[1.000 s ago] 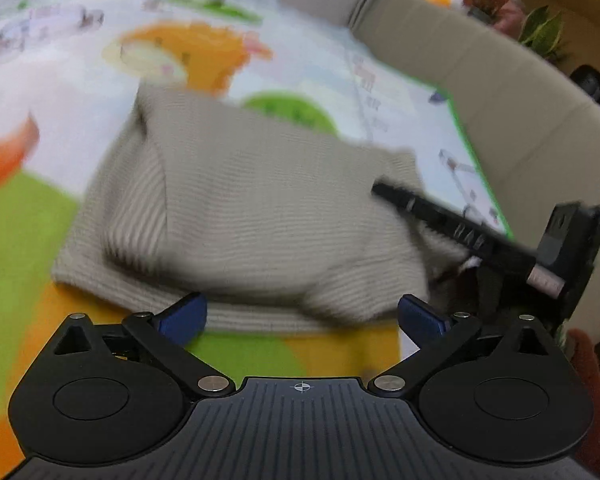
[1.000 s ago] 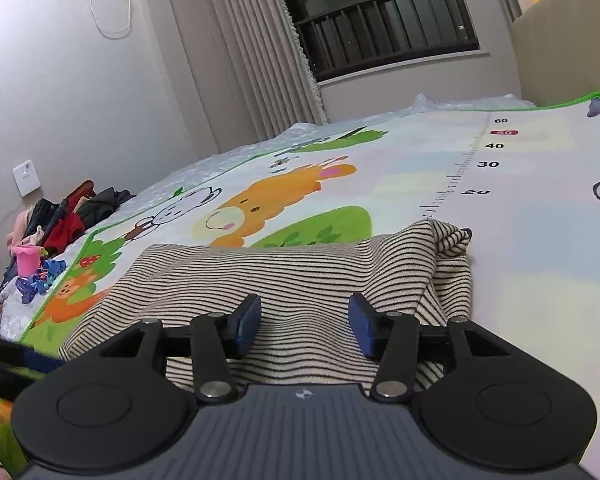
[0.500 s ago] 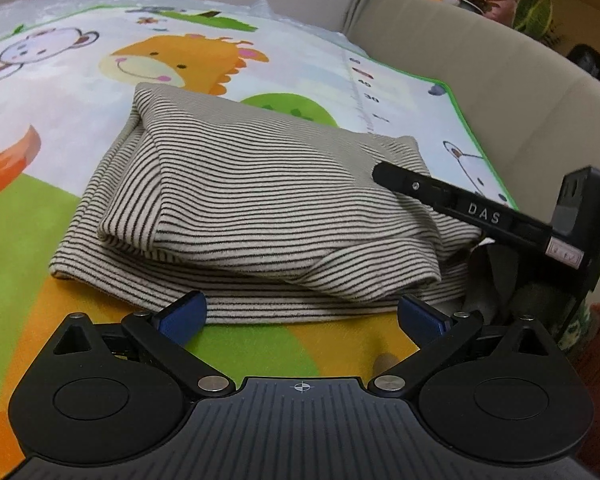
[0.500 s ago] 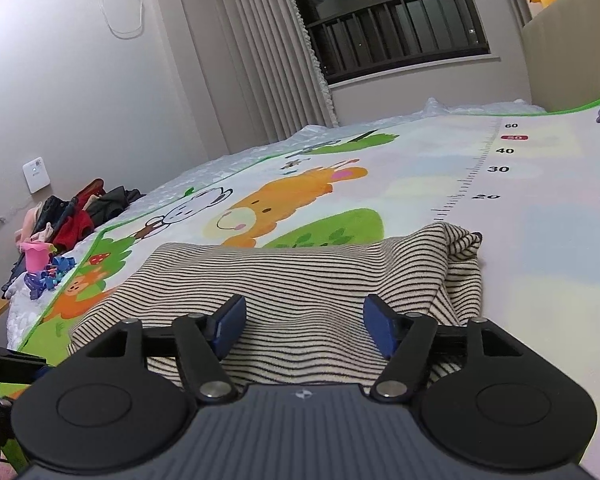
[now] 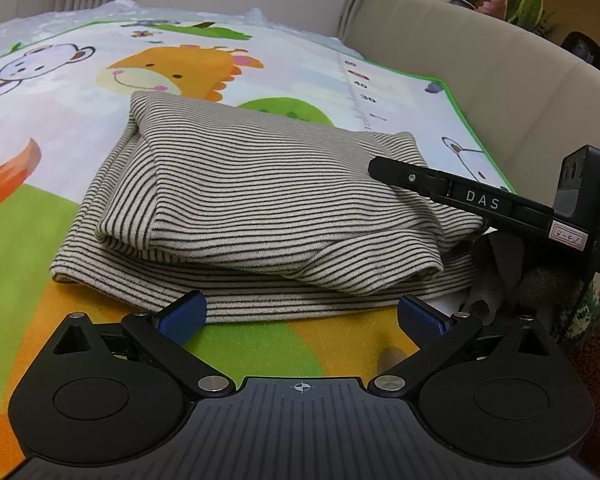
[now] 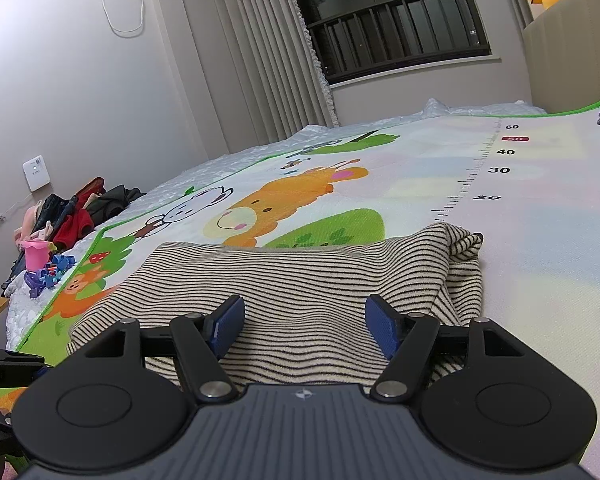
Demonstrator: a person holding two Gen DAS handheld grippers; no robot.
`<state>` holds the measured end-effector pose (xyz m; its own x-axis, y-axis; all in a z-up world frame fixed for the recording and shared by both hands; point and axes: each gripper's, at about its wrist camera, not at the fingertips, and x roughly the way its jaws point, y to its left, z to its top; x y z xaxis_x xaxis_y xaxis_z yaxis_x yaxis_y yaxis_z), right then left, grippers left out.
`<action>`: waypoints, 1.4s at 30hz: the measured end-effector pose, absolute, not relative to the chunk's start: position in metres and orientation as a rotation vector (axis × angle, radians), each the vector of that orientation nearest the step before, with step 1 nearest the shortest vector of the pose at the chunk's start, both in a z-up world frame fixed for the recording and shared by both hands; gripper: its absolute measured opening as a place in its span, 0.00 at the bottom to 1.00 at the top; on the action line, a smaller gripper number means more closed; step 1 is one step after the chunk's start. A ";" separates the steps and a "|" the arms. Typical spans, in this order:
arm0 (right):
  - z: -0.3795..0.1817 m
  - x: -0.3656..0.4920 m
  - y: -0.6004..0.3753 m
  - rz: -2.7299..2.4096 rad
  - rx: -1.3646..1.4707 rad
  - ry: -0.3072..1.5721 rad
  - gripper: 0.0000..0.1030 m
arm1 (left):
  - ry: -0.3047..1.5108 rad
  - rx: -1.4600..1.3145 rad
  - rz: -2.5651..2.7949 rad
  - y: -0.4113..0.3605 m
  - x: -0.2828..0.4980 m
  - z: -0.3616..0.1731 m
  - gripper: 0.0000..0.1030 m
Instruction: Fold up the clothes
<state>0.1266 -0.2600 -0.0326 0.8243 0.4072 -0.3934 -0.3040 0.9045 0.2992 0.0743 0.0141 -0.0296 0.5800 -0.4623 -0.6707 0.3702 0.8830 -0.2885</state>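
Observation:
A cream garment with thin dark stripes [image 5: 260, 200] lies folded in layers on the cartoon play mat [image 5: 40, 208]. My left gripper [image 5: 300, 318] is open just short of the garment's near edge, with nothing between its blue pads. In the left wrist view the right gripper's black body [image 5: 480, 200] rests over the garment's right side. In the right wrist view the same striped garment [image 6: 308, 276] spreads under my right gripper [image 6: 306, 326], which is open with its pads just above the fabric.
A beige upholstered headboard [image 5: 480, 80] runs along the mat's right side, with plush toys and a plant behind it. A pile of clothes and small toys [image 6: 60, 232] sits at the far left edge of the bed. Window and curtains [image 6: 380, 32] are beyond.
The right gripper's jaws have spread wider over the garment. The left gripper has steadied and drawn back a little from the garment's near edge; the fold looks settled.

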 end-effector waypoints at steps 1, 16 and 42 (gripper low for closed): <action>-0.033 0.127 -0.260 0.384 0.228 0.467 0.69 | 0.817 -0.122 -0.488 0.014 0.074 -0.030 1.00; 0.013 0.161 -0.274 0.247 0.110 0.472 0.71 | 0.928 -0.435 -0.528 0.051 0.109 -0.027 1.00; 0.029 0.084 -0.302 0.388 0.196 0.527 0.33 | 0.763 -0.301 -0.418 0.051 0.200 0.015 1.00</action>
<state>0.0840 -0.3020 0.0286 0.7942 0.4079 -0.4505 -0.3088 0.9093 0.2789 0.1996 0.0514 0.0152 0.6476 -0.4682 -0.6012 0.2545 0.8766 -0.4085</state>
